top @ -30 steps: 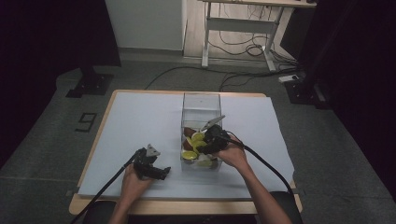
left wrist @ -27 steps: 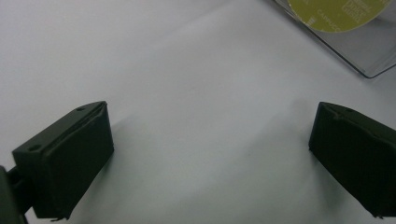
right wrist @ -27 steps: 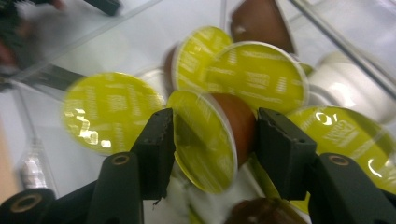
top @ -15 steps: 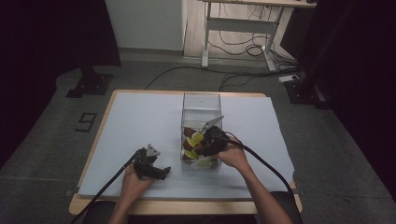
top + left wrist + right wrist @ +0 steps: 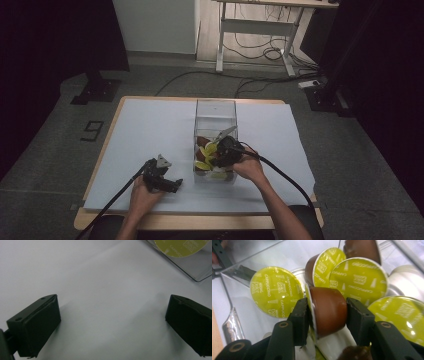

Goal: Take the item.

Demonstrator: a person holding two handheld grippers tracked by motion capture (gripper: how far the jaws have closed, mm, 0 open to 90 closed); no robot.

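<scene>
A dim room surrounds the wooden table (image 5: 100, 150) with its white sheet (image 5: 150, 135). In the clear box (image 5: 215, 109), lime lids read "Cappuccino". The right gripper (image 5: 327, 312), jaws just closing, pinches a brown capsule (image 5: 328, 311); the left gripper (image 5: 112, 322) gapes wide, empty.

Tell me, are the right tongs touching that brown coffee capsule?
Touching: the right gripper view shows the right tongs closing, both pads against the brown capsule.
</scene>
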